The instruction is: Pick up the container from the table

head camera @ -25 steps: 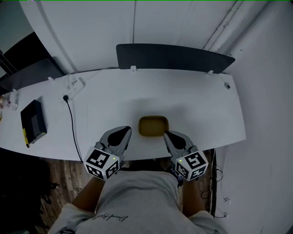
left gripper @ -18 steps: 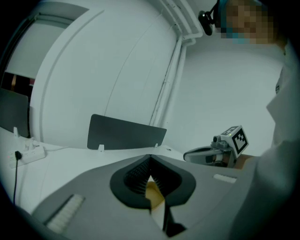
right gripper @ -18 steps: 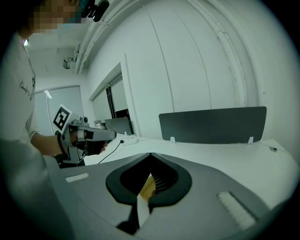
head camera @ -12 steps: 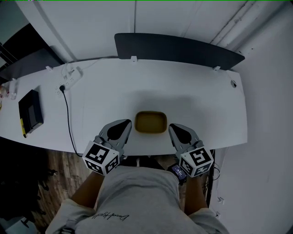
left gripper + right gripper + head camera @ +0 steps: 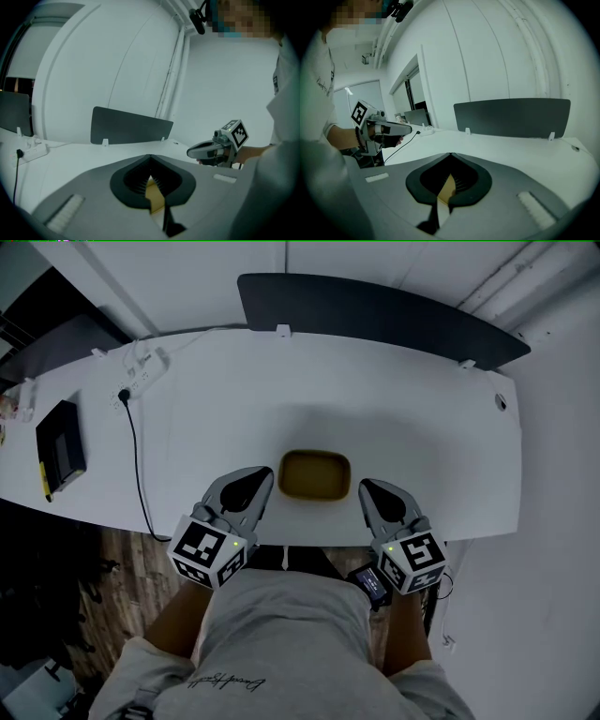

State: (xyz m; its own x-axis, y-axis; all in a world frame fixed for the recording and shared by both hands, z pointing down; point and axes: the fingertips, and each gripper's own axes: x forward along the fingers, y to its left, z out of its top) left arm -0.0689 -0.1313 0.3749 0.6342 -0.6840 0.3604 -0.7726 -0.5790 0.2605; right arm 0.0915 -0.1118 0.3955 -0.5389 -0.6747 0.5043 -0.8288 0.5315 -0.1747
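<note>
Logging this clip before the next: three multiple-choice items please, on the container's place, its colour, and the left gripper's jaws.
1. Where on the table does the container lie?
A. at the far edge
B. near the front edge, between the left gripper and the right gripper
C. at the left end

2. What colour is the container?
A. red
B. blue
C. mustard yellow

3. How do the left gripper's jaws stand?
A. tips together, clamping nothing
B. wide apart
C. clamped on the container

Key: 1 B, the head view shows it by the near edge between both grippers; 2 C, it looks yellow-brown there; 3 A, the left gripper view shows the tips meeting.
</note>
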